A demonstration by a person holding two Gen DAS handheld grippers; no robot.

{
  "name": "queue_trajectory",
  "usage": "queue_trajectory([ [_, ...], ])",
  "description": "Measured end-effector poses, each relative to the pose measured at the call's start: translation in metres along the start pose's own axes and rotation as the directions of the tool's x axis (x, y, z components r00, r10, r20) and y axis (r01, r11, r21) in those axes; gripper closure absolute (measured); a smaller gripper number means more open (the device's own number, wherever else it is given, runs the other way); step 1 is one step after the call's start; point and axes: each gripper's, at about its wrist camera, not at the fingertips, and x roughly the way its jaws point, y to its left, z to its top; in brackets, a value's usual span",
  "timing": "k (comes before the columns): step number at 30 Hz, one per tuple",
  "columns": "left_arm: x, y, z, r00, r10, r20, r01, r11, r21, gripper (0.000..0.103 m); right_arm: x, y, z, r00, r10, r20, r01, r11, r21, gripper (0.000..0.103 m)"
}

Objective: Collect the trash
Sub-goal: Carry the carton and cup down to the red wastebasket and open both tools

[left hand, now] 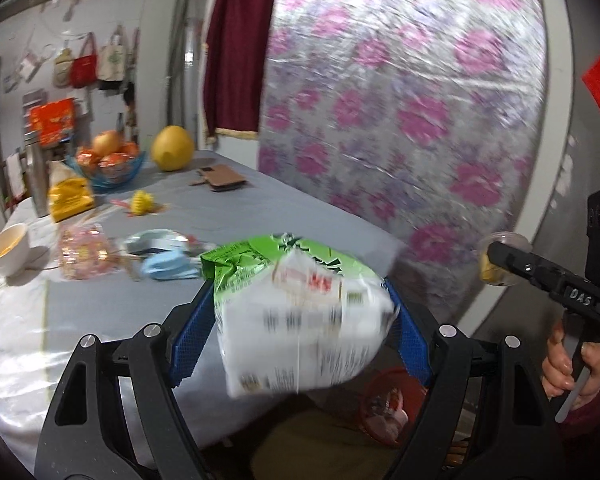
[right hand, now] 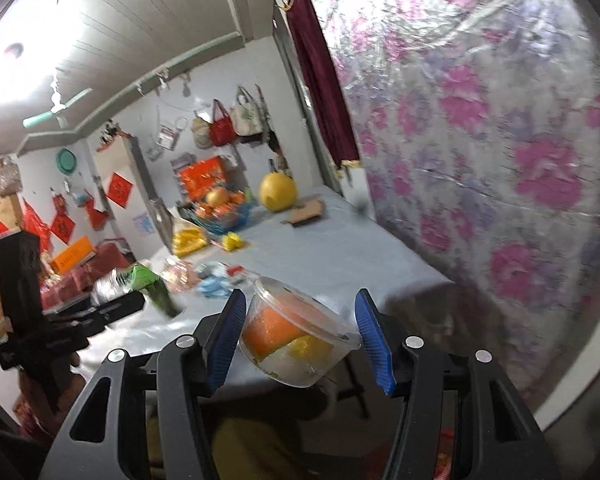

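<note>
My left gripper (left hand: 300,340) is shut on a green and white snack bag (left hand: 300,312), whose crumpled body bulges between the blue pads (left hand: 192,340) beyond the table's corner. In the right wrist view this bag (right hand: 146,280) shows at the left, held out from the left gripper (right hand: 100,312). My right gripper (right hand: 300,344) is shut on a clear plastic cup (right hand: 296,336) holding orange and yellow peel, tilted between its pads. That cup (left hand: 496,260) also shows at the right of the left wrist view, with a person's hand (left hand: 568,364) on the handle.
More litter lies on the grey-clothed table (left hand: 260,208): a pink wrapper (left hand: 84,252), a blue mask (left hand: 168,264), a yellow bag (left hand: 68,196). A white cup (left hand: 8,248), fruit bowl (left hand: 108,160), pomelo (left hand: 172,154) and wallet (left hand: 220,178) stand there. A red bin (left hand: 392,404) sits below. A floral-covered mattress (left hand: 400,100) rises at the right.
</note>
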Motion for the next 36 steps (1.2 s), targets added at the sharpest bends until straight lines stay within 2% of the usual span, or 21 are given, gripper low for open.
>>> queue_trajectory([
  [5,0.027,-0.032,-0.008,0.994,-0.093,-0.064,0.095,0.995,0.028,0.025,0.003,-0.033,-0.028,0.995,-0.058,-0.08,0.061,0.998,0.033,0.047],
  [7,0.042,-0.044,-0.012,0.986,-0.135,-0.097,0.139,0.99,0.036,0.033,0.003,-0.049,-0.039,0.991,-0.073,-0.108,0.08,0.995,0.06,0.047],
  [9,0.061,-0.059,-0.018,0.972,-0.179,-0.153,0.188,0.981,0.046,0.043,0.004,-0.063,-0.047,0.989,-0.084,-0.125,0.095,0.991,0.091,0.047],
  [12,0.092,-0.084,-0.034,0.943,-0.22,-0.248,0.243,0.968,0.065,0.044,0.005,-0.082,-0.054,0.986,-0.097,-0.136,0.116,0.983,0.143,0.047],
  [13,0.102,-0.092,-0.041,0.929,-0.237,-0.284,0.266,0.962,0.065,0.044,0.004,-0.086,-0.055,0.986,-0.098,-0.137,0.119,0.981,0.156,0.047],
  [16,0.114,-0.099,-0.055,0.909,-0.255,-0.331,0.291,0.954,0.064,0.044,0.009,-0.1,-0.061,0.984,-0.097,-0.15,0.125,0.974,0.19,0.047],
  [21,0.118,-0.095,-0.061,0.908,-0.24,-0.343,0.276,0.959,0.058,0.044,0.021,-0.115,-0.073,0.979,-0.082,-0.184,0.126,0.963,0.24,0.047],
  [27,0.118,-0.09,-0.061,0.918,-0.213,-0.334,0.245,0.968,0.057,0.043,0.027,-0.117,-0.081,0.975,-0.085,-0.207,0.135,0.961,0.241,0.047],
  [31,0.119,-0.089,-0.064,0.916,-0.204,-0.346,0.237,0.97,0.055,0.043,0.031,-0.118,-0.087,0.968,-0.088,-0.236,0.142,0.964,0.226,0.047],
  [36,0.12,-0.096,-0.069,0.913,-0.196,-0.358,0.237,0.969,0.074,0.032,0.039,-0.128,-0.105,0.95,-0.094,-0.298,0.165,0.96,0.224,0.047],
])
